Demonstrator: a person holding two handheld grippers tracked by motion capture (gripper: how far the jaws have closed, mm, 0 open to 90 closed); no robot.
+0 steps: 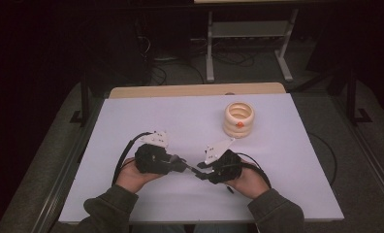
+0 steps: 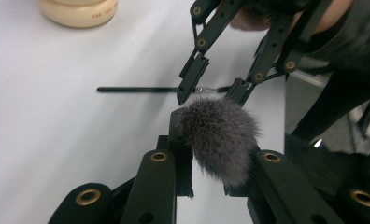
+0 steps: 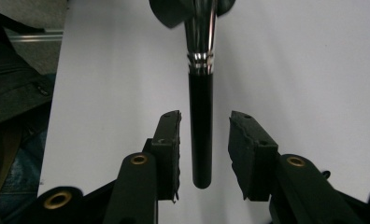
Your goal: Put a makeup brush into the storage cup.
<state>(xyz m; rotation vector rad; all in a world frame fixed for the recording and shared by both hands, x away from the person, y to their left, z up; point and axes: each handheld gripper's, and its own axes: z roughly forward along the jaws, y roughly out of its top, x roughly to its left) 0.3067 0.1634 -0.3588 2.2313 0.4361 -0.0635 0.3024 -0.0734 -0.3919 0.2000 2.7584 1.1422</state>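
On the white table top (image 1: 132,121), toward the person's edge:

Item 1. Left gripper (image 1: 183,166), held in the person's left hand (image 1: 132,174), pointing toward the other gripper. Its jaws are pinched on the grey bristle head of a make-up brush (image 2: 219,137); in the left gripper view the tuft bulges out between the two pads.

Item 2. Right gripper (image 1: 200,172), held in the right hand (image 1: 250,182), pointing back at the left one so that the two tips almost meet at the table's middle. Its jaws stand spread on either side of the brush's black handle (image 3: 201,135); the pads are clear of the handle on both sides, one gap narrower than the other. The handle's blunt end lies between the jaws, with the silver ferrule (image 3: 201,42) farther out.

Item 3. Make-up brush: black handle, silver ferrule, grey tuft. It appears to hang just above the surface, though the height is hard to judge; it runs level from one gripper to the other.

Item 4. Cream ribbed ring-shaped holder (image 1: 239,119) with an orange mark on its side, standing on the far right part of the table, well apart from both grippers.

Item 5. Dark green sleeves (image 1: 107,206), entering from the near edge.
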